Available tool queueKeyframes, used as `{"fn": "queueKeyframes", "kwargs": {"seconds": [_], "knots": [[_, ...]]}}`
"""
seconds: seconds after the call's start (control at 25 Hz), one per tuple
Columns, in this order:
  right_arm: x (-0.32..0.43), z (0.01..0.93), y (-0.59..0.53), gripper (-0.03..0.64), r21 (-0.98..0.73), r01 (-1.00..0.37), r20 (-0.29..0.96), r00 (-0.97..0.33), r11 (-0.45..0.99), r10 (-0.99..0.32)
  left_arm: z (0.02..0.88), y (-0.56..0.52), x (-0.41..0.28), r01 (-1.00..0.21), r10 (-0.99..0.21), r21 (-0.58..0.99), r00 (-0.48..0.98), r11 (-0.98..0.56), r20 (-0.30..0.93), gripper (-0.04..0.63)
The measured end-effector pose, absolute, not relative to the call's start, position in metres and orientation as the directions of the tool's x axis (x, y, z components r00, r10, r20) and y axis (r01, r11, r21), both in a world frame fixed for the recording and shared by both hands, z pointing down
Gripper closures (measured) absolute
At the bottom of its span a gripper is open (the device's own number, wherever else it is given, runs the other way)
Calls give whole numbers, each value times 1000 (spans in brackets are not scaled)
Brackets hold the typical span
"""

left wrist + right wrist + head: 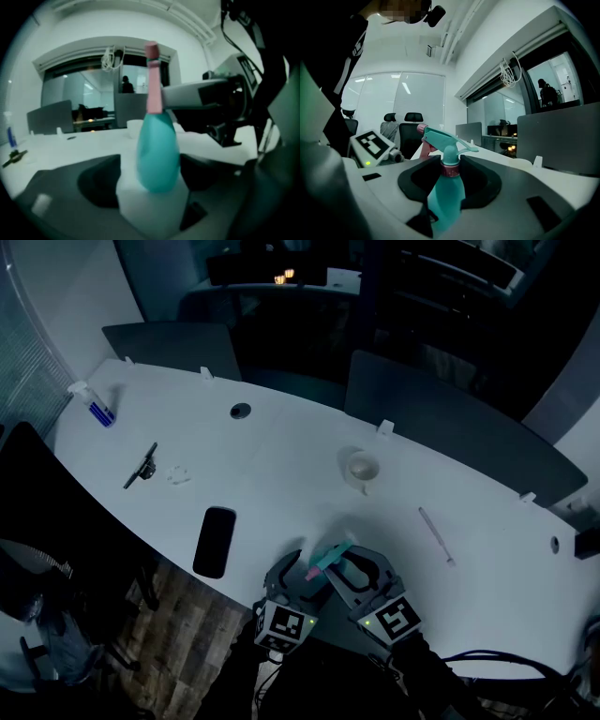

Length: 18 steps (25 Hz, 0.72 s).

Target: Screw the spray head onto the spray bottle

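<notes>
Right claw [450, 180] clamps the spray bottle [444, 206] by the neck; left claw [157, 180] gapes around it. Likely light and slick; grip the spray head [445, 138] low.

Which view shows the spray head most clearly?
The right gripper view: the spray head appears sharp, in profile, atop the bottle. The left gripper view shows it only as a close, blurred teal-and-pink shape; the head view, a small teal sliver.
</notes>
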State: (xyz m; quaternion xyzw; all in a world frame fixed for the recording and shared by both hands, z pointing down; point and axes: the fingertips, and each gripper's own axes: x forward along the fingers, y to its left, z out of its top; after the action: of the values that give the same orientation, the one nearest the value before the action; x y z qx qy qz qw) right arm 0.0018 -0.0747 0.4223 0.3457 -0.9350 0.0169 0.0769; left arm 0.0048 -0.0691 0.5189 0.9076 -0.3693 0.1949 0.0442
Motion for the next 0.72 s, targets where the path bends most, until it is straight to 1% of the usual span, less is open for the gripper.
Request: {"fn": "queueKeyframes", "kwargs": {"seconds": [0.08,0.12,0.16,0.2,0.24,0.32,0.44,0.52,0.56,0.6,0.68,0.72], "knots": [[1,422,-74,483,18,-640,153,-758,768,-634,523,-69,8,-556,-516,-35,743,-830,426,199],[1,422,-75,483,18,-639,152,-759,769,-634,524,-68,10,-505,-467,-35,769,-863,437,234],[1,422,-75,483,19,-639,152,-758,769,-634,524,-68,12,-479,-443,-34,780,-877,442,278],[1,422,-75,483,21,-640,152,-758,768,-635,523,-67,13,-479,-441,-28,781,-877,442,279],[1,422,-75,483,24,-641,150,-756,767,-637,522,-65,14,-503,-460,-20,773,-864,436,281],[2,422,-75,483,33,-653,144,-746,756,-650,521,-65,13,-601,-554,-21,721,-799,415,282],[3,421,-76,483,33,-686,126,-718,726,-684,523,-67,13,-793,-744,-44,550,-608,380,282],[4,422,-74,483,41,-693,125,-711,720,-692,520,-64,14,-876,-814,-24,436,-481,384,282],[4,423,-73,483,44,-689,129,-714,724,-688,519,-63,15,-891,-826,-19,412,-453,384,282],[4,423,-72,483,44,-682,133,-720,730,-681,519,-62,15,-888,-826,-28,415,-459,381,281],[3,424,-72,483,46,-667,139,-732,743,-666,518,-63,12,-842,-798,-75,473,-535,374,279],[3,424,-72,483,47,-661,143,-738,749,-660,519,-64,9,-801,-767,-98,519,-590,377,258]]}}
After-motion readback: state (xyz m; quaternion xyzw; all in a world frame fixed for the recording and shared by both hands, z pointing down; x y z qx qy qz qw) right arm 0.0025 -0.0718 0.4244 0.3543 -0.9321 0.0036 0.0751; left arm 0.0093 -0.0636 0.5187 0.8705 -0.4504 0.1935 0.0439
